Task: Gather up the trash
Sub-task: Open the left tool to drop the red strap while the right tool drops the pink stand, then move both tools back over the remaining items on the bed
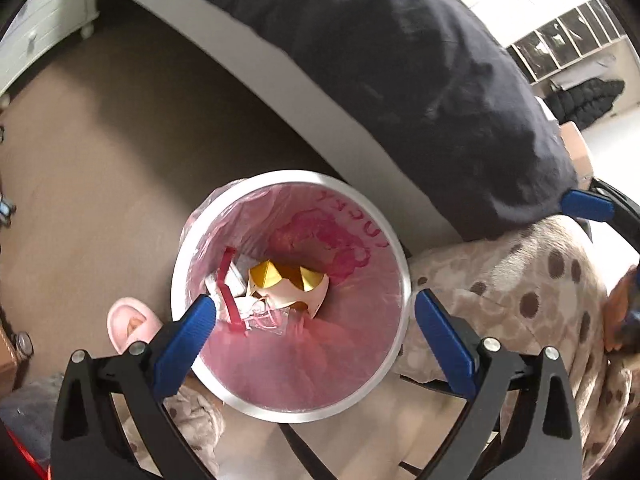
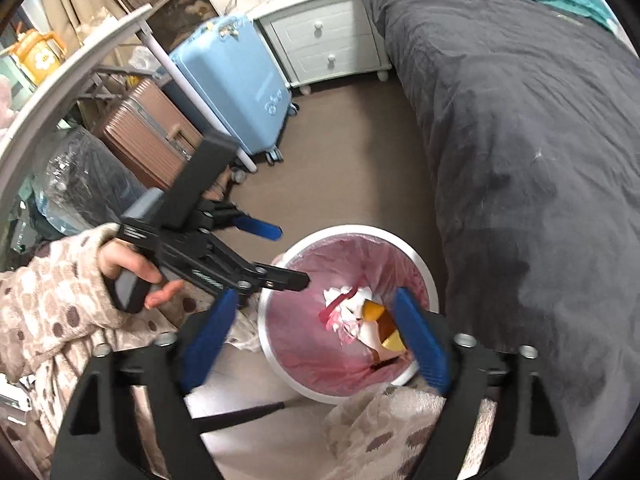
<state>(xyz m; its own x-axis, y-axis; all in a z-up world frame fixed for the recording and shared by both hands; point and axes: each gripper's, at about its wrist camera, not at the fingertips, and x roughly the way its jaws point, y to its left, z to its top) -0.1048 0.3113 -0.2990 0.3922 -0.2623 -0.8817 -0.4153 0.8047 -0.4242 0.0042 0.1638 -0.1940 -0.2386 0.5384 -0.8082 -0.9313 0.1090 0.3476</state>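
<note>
Both grippers, left [image 1: 314,320] and right [image 2: 316,332], jaws apart, empty, over bin [image 1: 394,240]. Pink liner [image 1: 280,360] thin; careless pinch likely tears it, spilling rubbish [image 1: 288,284].

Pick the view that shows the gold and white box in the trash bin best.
Left wrist view. It looks straight down into the trash bin, so the gold and white box lies unobstructed beside the crumpled wrappers. In the right wrist view, the box is partly hidden behind that gripper's blue finger.
</note>
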